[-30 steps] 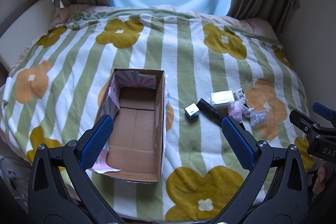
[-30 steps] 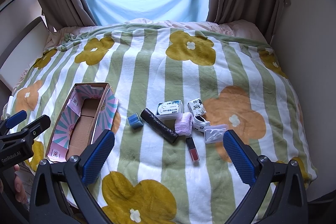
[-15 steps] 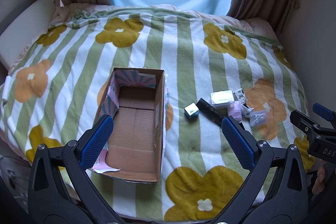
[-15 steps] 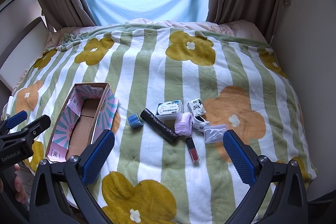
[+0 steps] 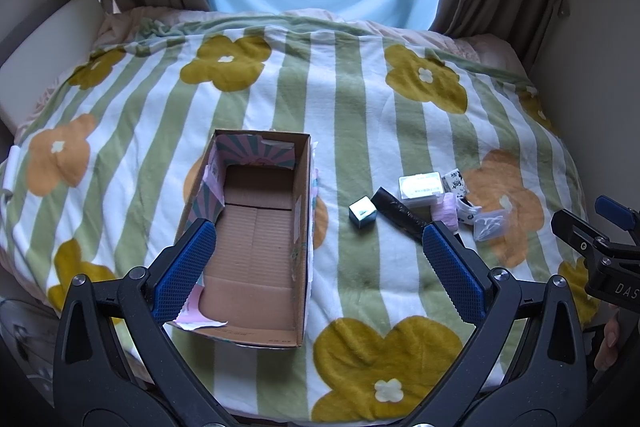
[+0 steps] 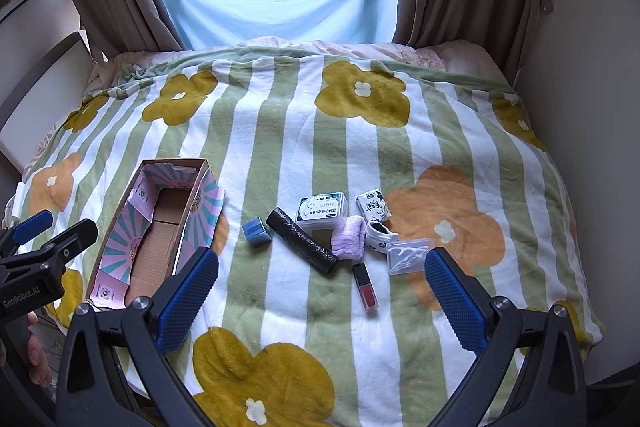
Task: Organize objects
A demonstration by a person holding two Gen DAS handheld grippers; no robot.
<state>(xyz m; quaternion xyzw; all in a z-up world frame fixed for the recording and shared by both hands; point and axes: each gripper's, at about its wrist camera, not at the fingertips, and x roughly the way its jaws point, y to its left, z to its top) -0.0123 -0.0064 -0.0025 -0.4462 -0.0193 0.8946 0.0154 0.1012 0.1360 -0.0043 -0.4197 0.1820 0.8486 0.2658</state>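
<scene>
Ahead of your grippers, the blanket (image 6: 280, 155) looks plush and matt. The box (image 5: 256, 247) is raw corrugated cardboard inside, printed paper on its flaps. The black roll (image 6: 302, 241) looks crinkled, slightly glossy plastic.

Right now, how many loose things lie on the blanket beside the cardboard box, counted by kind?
Small boxes and cases: 3 (blue cube, white labelled case, clear plastic case)
Rolls and tubes: 2 (black roll, red lip tube)
Soft items: 2 (pink cloth, white sock)
Patterned packet: 1
Total: 8
</scene>
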